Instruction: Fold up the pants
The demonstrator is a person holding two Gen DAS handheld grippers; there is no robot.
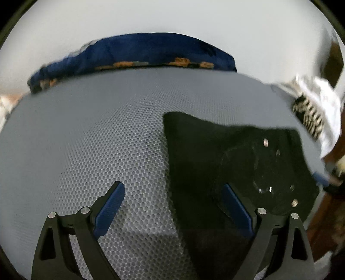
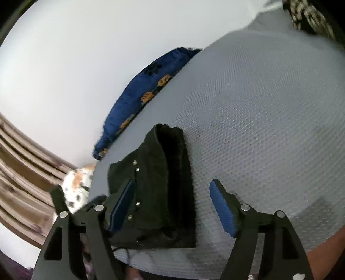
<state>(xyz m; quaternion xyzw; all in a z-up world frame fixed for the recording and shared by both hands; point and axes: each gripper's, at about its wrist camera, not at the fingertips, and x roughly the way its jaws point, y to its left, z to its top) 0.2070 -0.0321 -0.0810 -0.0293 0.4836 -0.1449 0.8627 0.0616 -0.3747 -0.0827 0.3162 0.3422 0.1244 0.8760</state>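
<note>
The black pants (image 1: pixel 237 161) lie folded into a compact bundle with small metal rivets on the grey honeycomb-textured bed surface (image 1: pixel 86 140). My left gripper (image 1: pixel 172 189) hangs open over the bundle's left edge. Its right finger is in front of the cloth and its left finger is over bare grey surface. In the right wrist view the same pants (image 2: pixel 163 168) lie near the front left corner of the grey surface (image 2: pixel 258 107). My right gripper (image 2: pixel 172 183) stands open above them, and its pads press on nothing.
A dark blue cushion with orange prints (image 1: pixel 140 51) (image 2: pixel 140 92) lies along the far edge against a pale wall. A black-and-white patterned cloth (image 1: pixel 310 116) (image 2: pixel 310 19) sits at one corner. A white spotted cloth (image 2: pixel 75 187) and brown wooden boards (image 2: pixel 21 172) show past the left edge.
</note>
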